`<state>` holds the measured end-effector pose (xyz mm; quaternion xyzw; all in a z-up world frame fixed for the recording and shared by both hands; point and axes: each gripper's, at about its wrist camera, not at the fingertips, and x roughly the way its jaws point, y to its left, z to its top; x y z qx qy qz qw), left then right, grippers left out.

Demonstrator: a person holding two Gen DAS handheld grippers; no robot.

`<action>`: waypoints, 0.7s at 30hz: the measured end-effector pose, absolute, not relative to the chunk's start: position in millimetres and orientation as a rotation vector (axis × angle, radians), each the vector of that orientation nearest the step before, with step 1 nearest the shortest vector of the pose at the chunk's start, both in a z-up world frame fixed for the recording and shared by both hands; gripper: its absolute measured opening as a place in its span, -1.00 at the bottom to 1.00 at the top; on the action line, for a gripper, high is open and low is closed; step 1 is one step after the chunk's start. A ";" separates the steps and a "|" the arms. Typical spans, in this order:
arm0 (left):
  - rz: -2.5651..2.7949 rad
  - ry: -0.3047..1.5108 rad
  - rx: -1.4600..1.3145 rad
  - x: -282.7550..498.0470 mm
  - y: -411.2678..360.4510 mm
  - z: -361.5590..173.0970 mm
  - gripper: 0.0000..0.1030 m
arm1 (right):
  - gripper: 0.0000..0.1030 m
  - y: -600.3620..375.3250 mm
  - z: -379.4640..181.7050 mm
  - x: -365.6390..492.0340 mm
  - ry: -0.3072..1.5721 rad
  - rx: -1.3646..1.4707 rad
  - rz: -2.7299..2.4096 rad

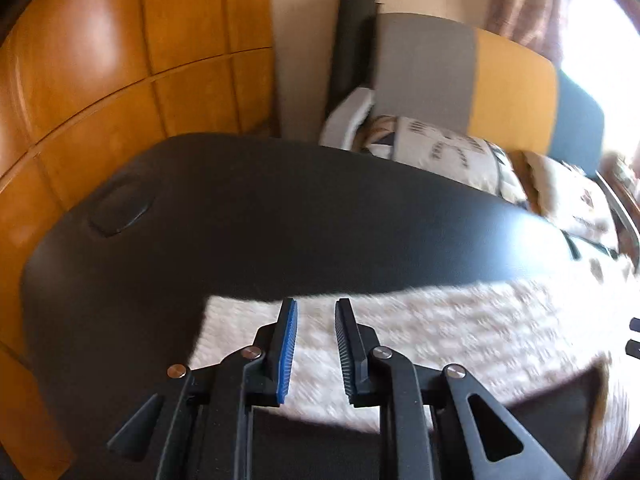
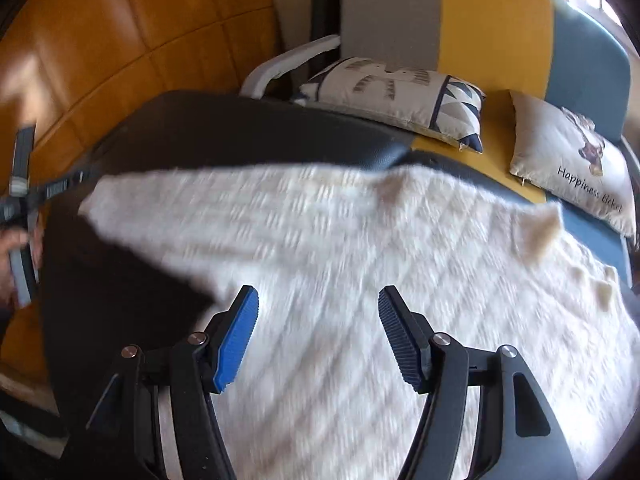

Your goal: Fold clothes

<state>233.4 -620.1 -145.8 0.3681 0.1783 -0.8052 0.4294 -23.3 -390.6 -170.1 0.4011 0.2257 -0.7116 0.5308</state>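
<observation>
Both grippers tilt down over a white knitted sweater point(image 2: 360, 260) spread on a black bench point(image 1: 240, 220). The left gripper point(image 1: 316, 304) has narrow jaws, holding nothing; the right gripper point(image 2: 318, 296) has wide, empty jaws. Only the right view shows a hand point(image 2: 10, 256) gripping the left tool.

"Happiness" in black script, next word unclear, on the cream cushion point(image 2: 568, 164).
</observation>
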 end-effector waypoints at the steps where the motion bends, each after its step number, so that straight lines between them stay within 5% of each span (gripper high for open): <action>1: -1.999 0.457 0.963 228.6 -621.3 -155.5 -0.62 | 0.29 -386.1 -172.5 -17.9 0.565 0.949 -1.690; 6: -1.925 0.387 1.055 208.9 -636.3 -190.6 -0.59 | 0.37 -386.7 -201.4 18.0 0.711 0.827 -1.677; 13: -1.829 0.407 1.078 195.1 -670.5 -184.7 -0.59 | 0.37 -380.8 -195.0 17.9 0.671 0.906 -1.627; 21: -2.105 0.507 0.977 228.0 -548.7 -130.6 -0.62 | 0.37 -295.7 -156.5 44.4 0.571 1.006 -1.636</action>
